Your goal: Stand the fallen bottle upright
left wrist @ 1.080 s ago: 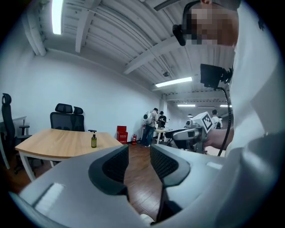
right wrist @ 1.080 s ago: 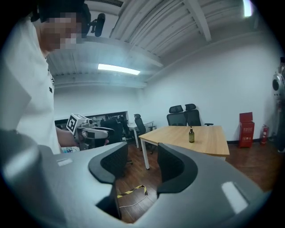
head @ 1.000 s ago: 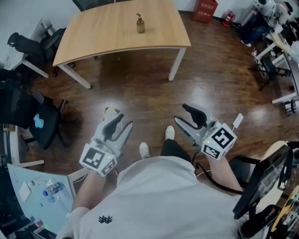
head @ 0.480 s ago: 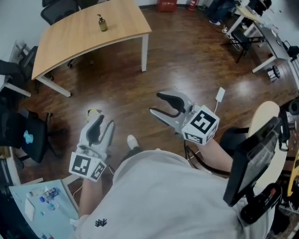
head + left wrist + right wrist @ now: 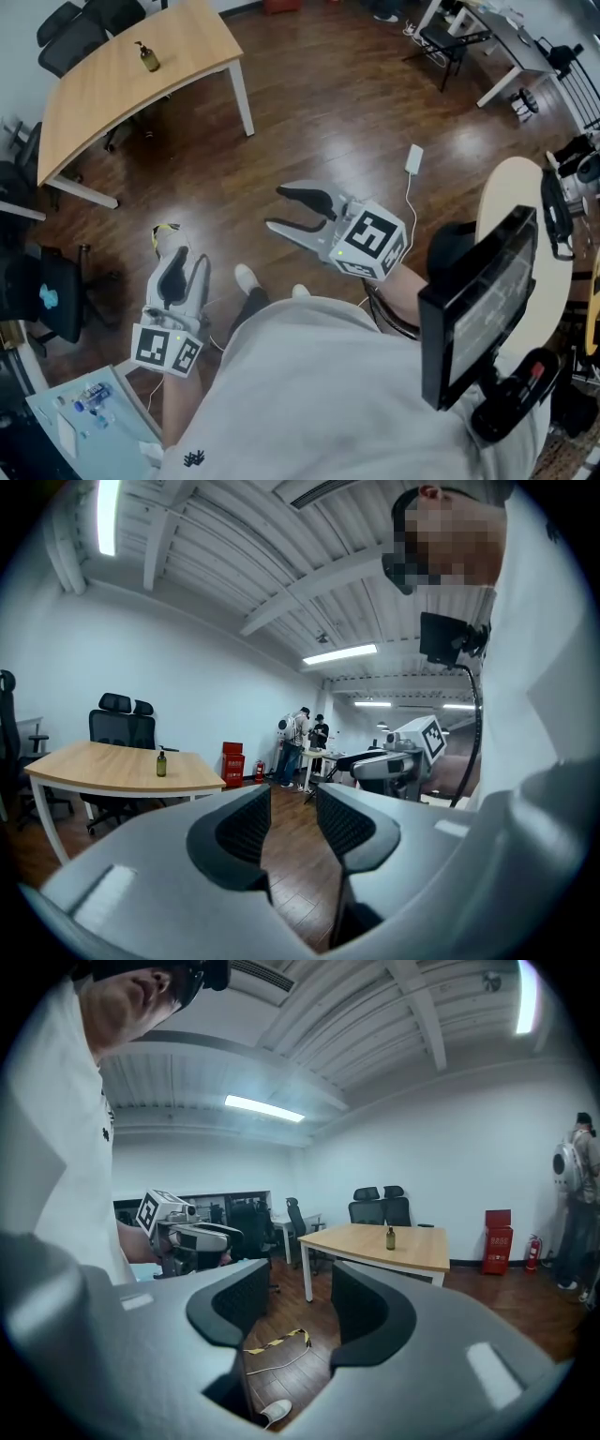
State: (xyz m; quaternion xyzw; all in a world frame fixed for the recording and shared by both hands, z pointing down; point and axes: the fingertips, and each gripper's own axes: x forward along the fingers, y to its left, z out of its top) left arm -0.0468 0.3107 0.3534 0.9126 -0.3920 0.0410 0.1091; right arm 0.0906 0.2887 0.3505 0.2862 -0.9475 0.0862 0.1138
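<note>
Well away, bottle upright, inside table edges, across floor

Open-plan office or lab-type workspace indicated. Curved wooden table flanked by black swivel chairs. More white-framed desks seen across dark plank floor. Exposed beamed ceiling lit by strip lights. Red fire extinguisher and red crate placed against white wall. Two people seen standing at far desk. Monitor carried on arm mount.
</note>
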